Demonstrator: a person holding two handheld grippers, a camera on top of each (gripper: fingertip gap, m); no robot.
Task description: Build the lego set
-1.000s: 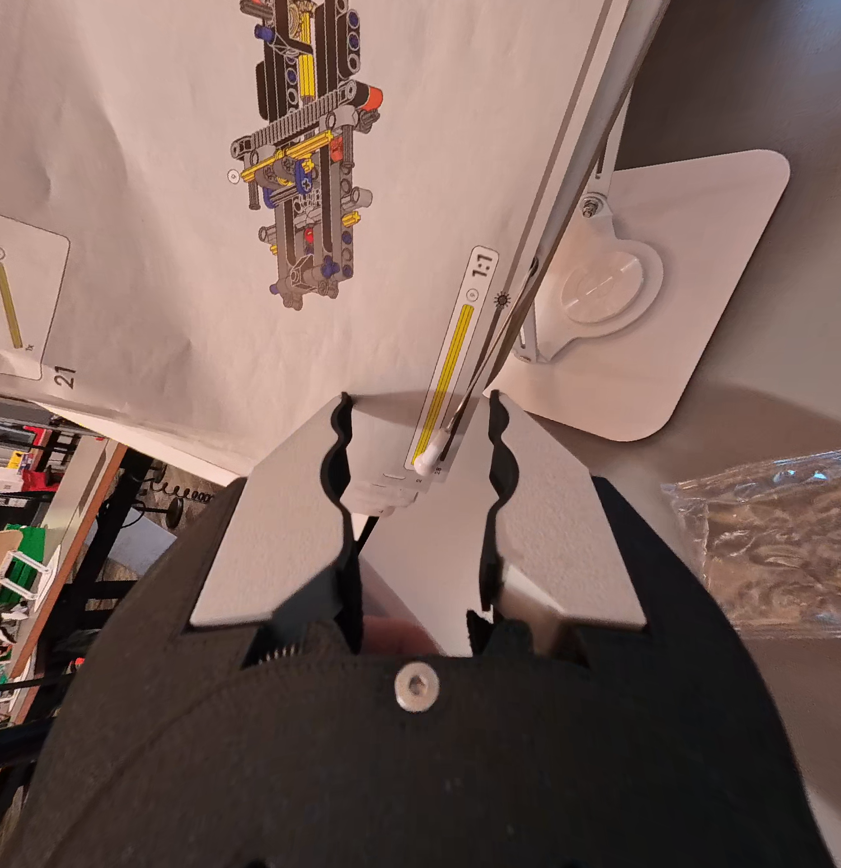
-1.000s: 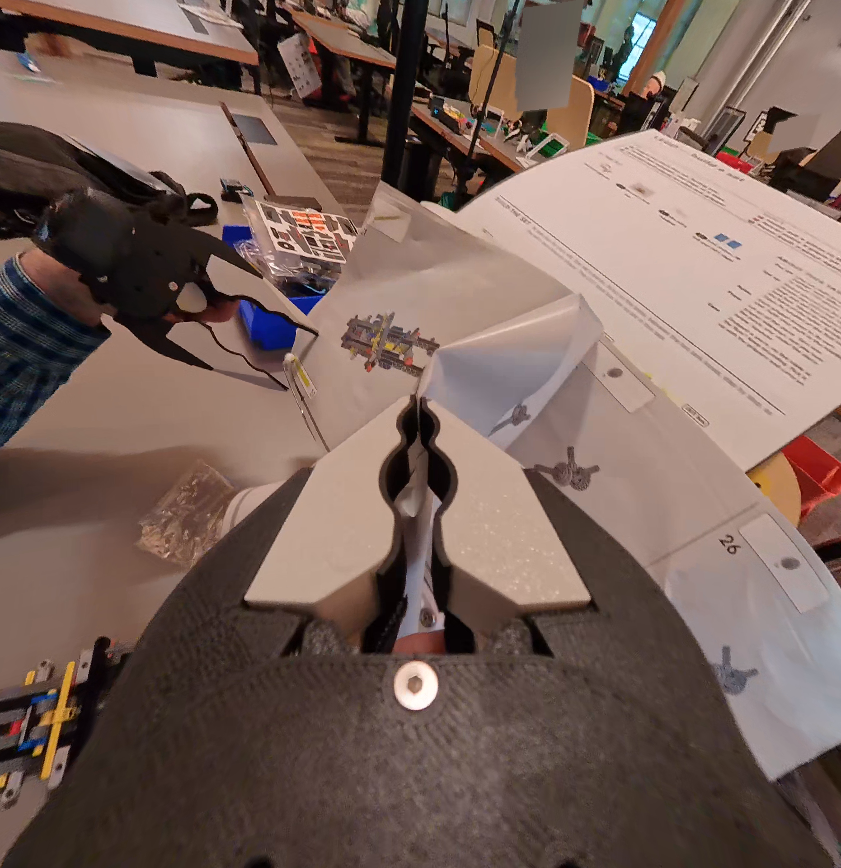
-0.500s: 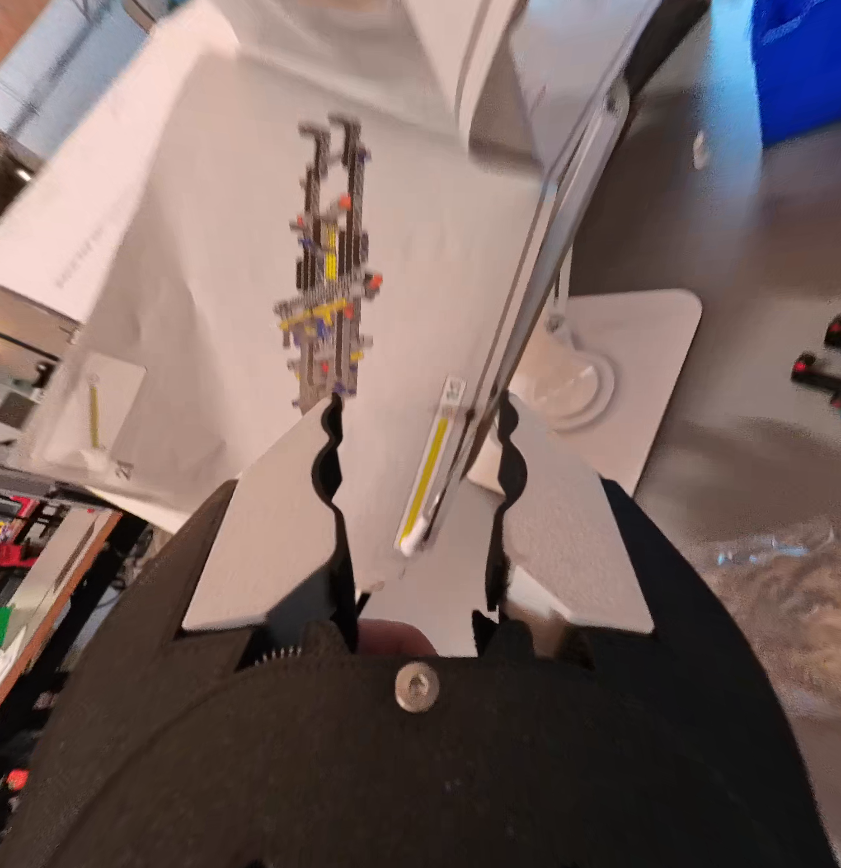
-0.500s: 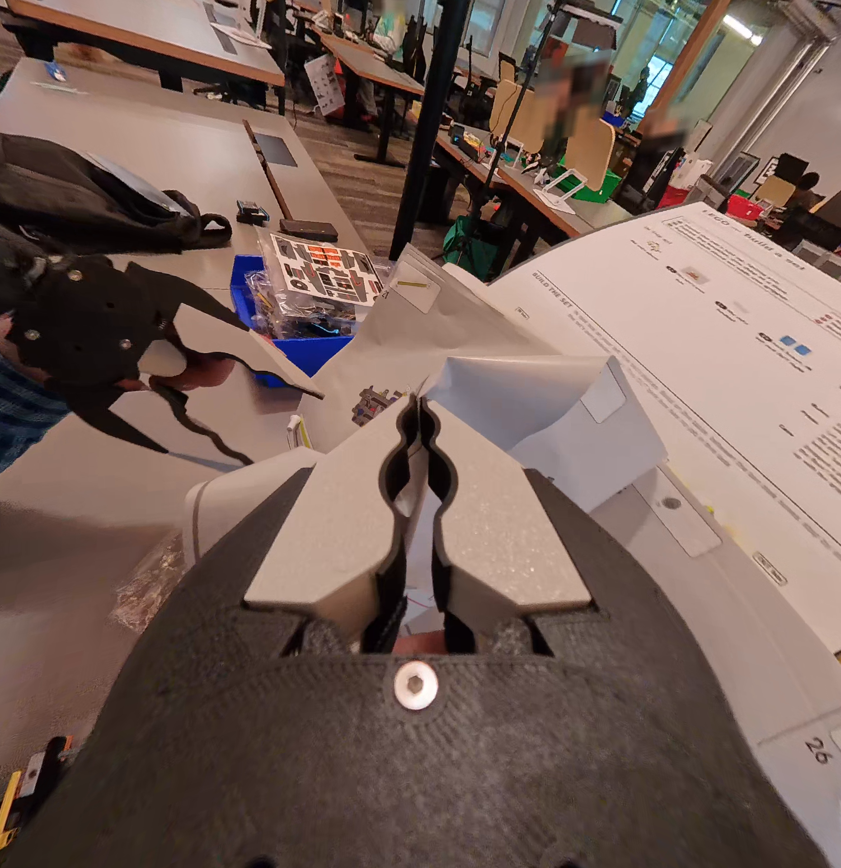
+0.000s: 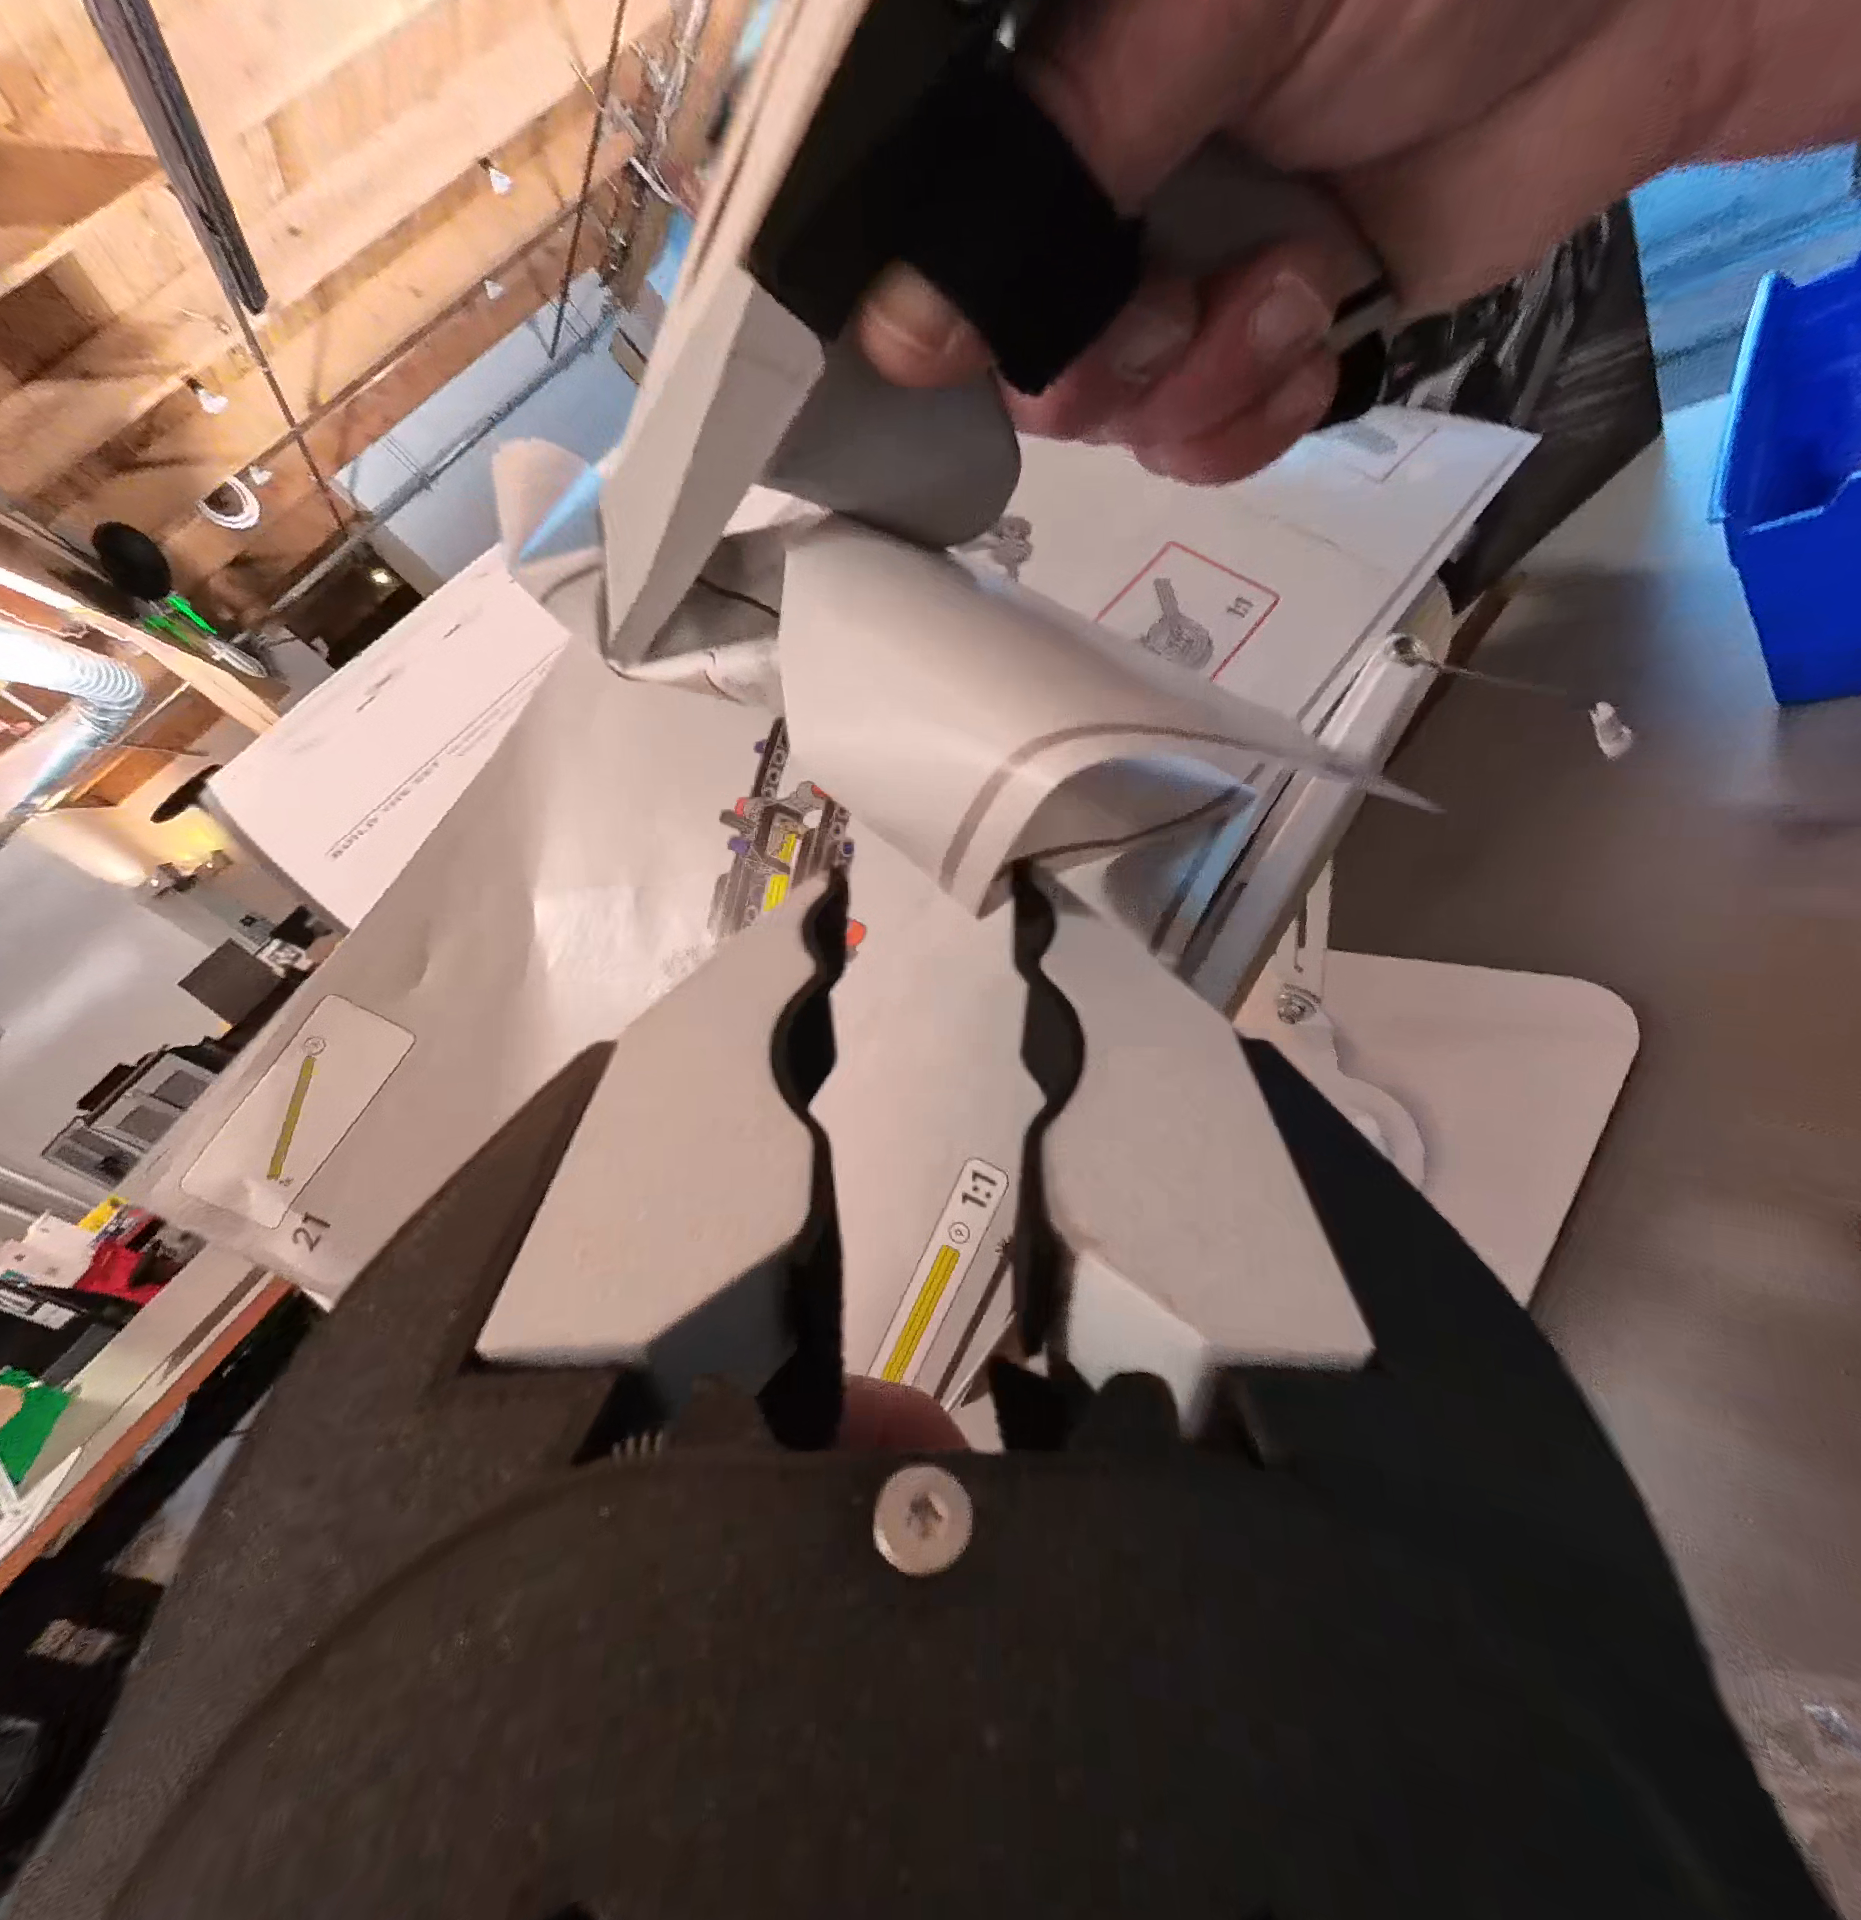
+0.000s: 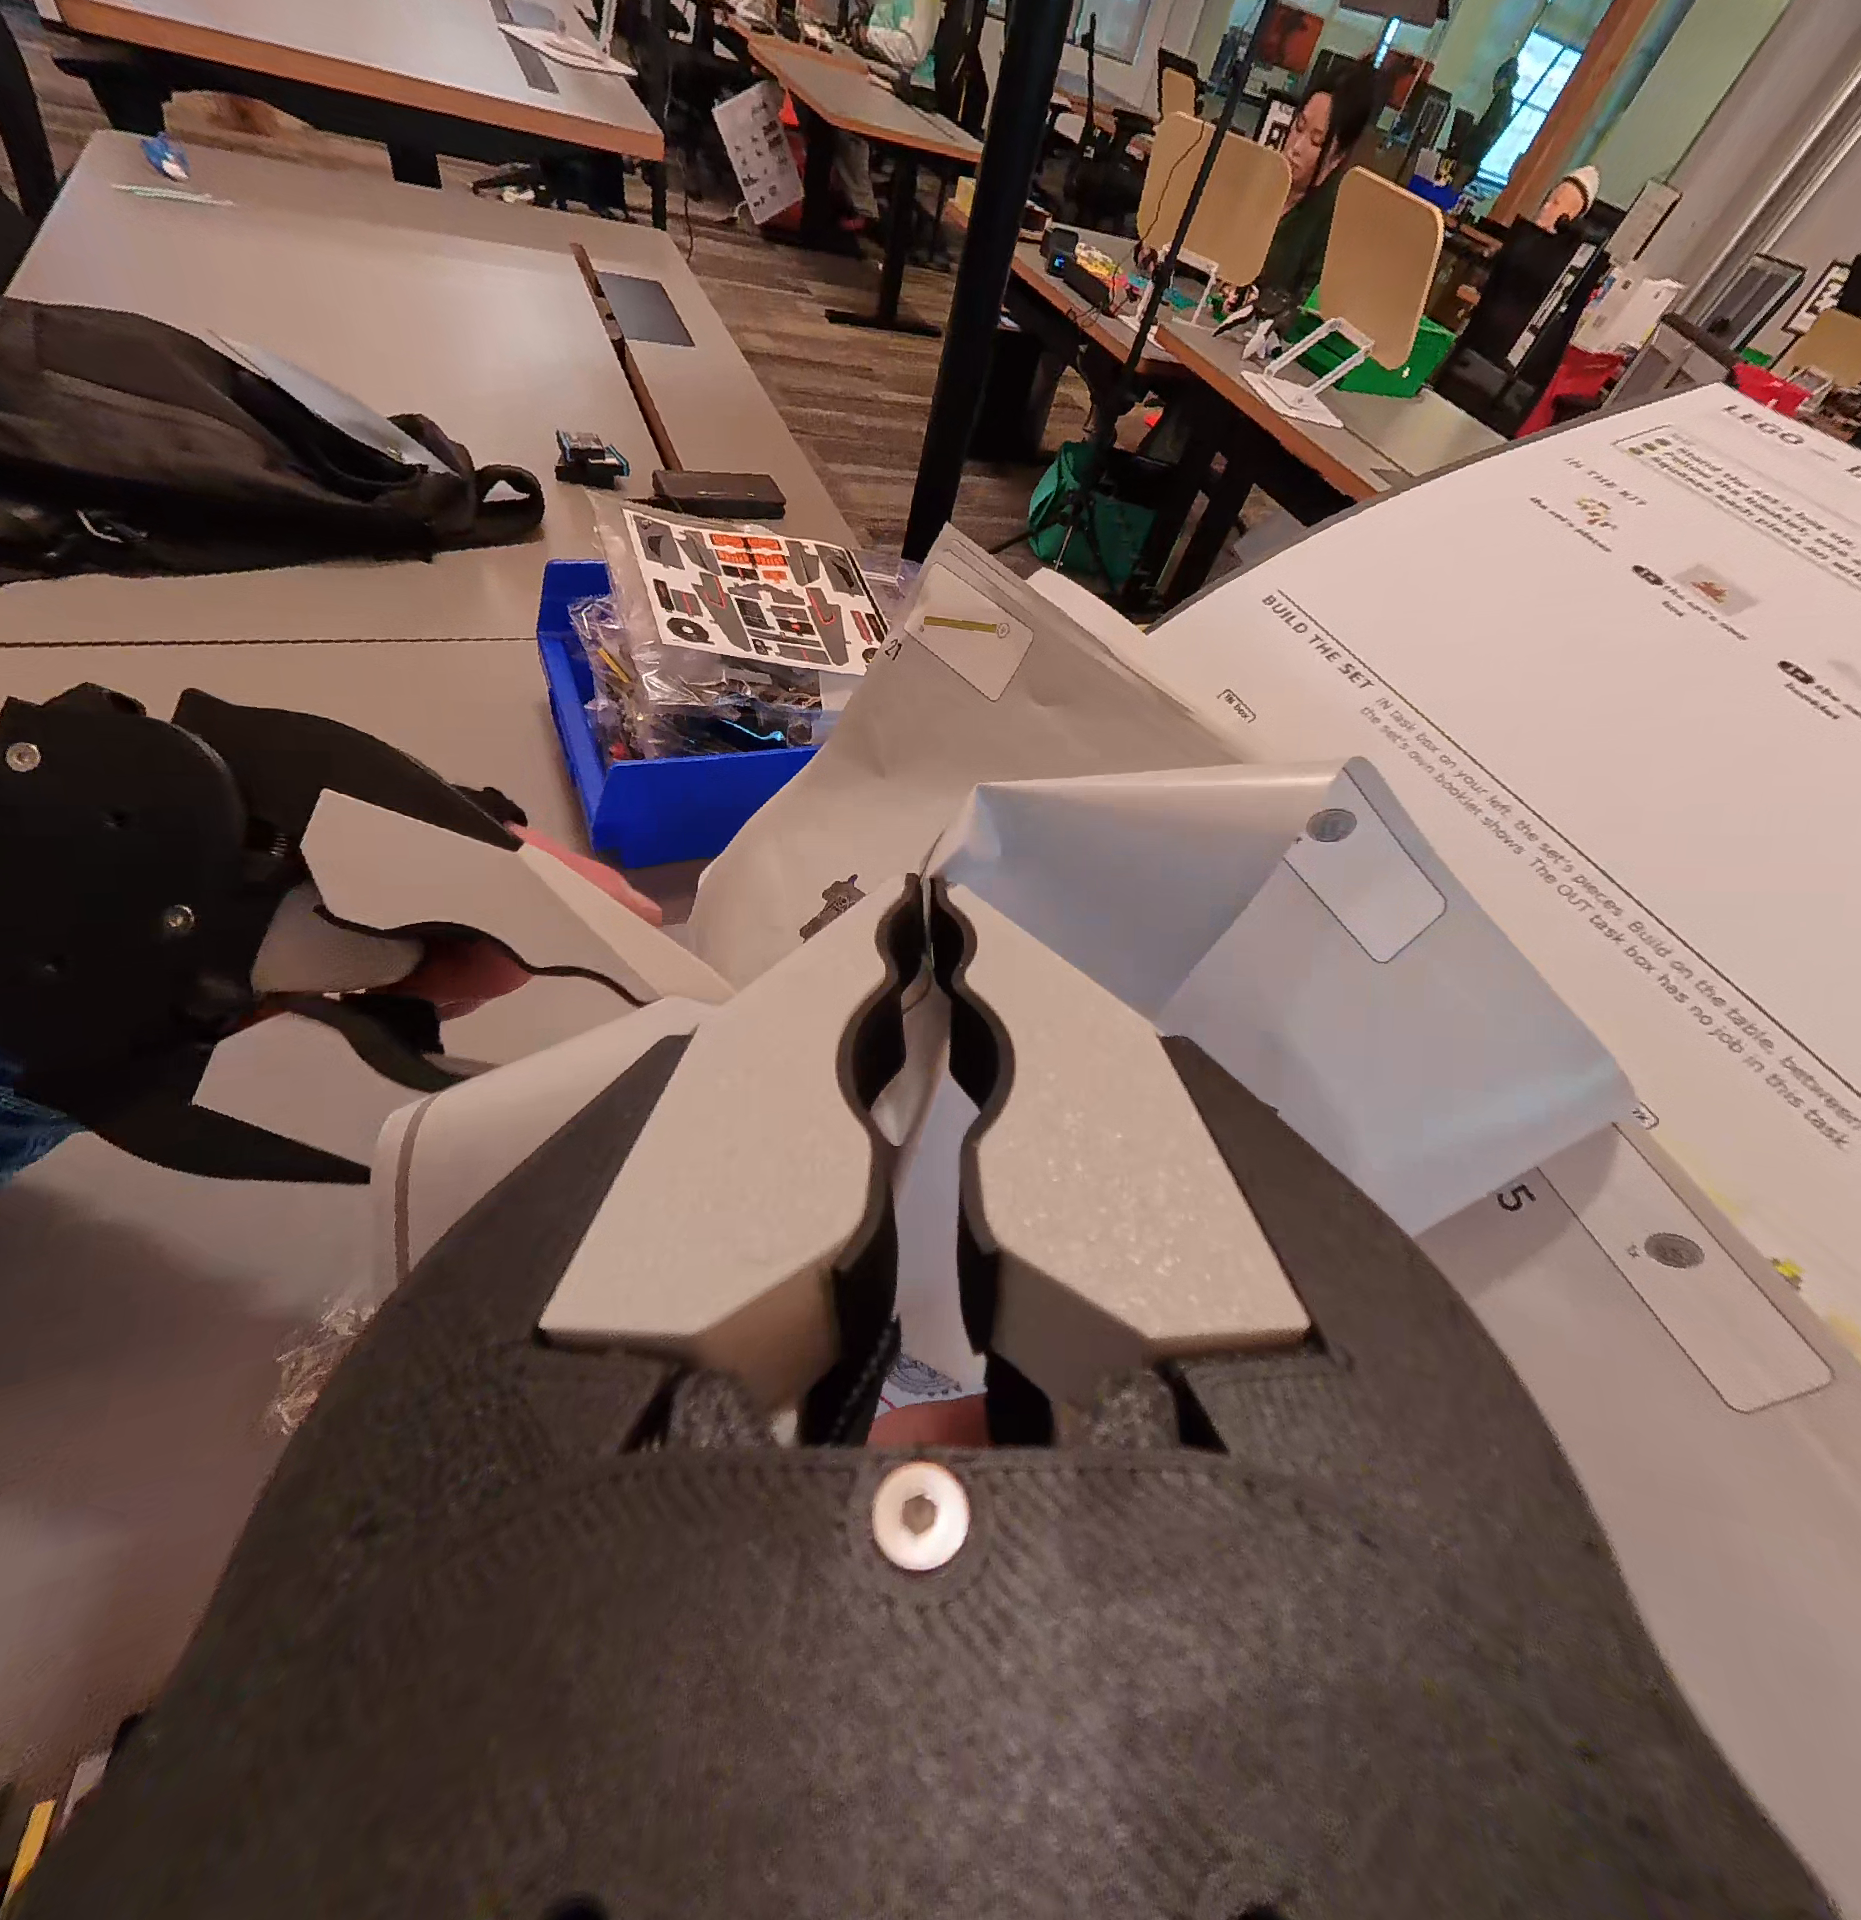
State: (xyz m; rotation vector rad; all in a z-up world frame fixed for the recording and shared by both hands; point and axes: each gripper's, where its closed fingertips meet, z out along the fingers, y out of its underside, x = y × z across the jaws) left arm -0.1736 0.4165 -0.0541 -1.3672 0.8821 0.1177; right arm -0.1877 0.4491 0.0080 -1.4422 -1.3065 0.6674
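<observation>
Right gripper pinches a booklet page; left gripper waits, jaws apart.

The right gripper [image 6: 928,894] is clenched on a curled page [image 6: 1269,935] of the instruction booklet [image 5: 552,935], which is propped on a white stand [image 5: 1477,1122]. The left gripper [image 5: 921,914], spread and holding nothing, points at the booklet's lower edge. Only the left wrist view shows the hand [image 5: 1321,208] gripping the right tool; only the right shows the blue bin [image 6: 677,790] of bagged parts.

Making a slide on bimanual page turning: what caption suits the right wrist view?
Right gripper pinches a curled booklet page while the open left gripper waits beside it.
</observation>
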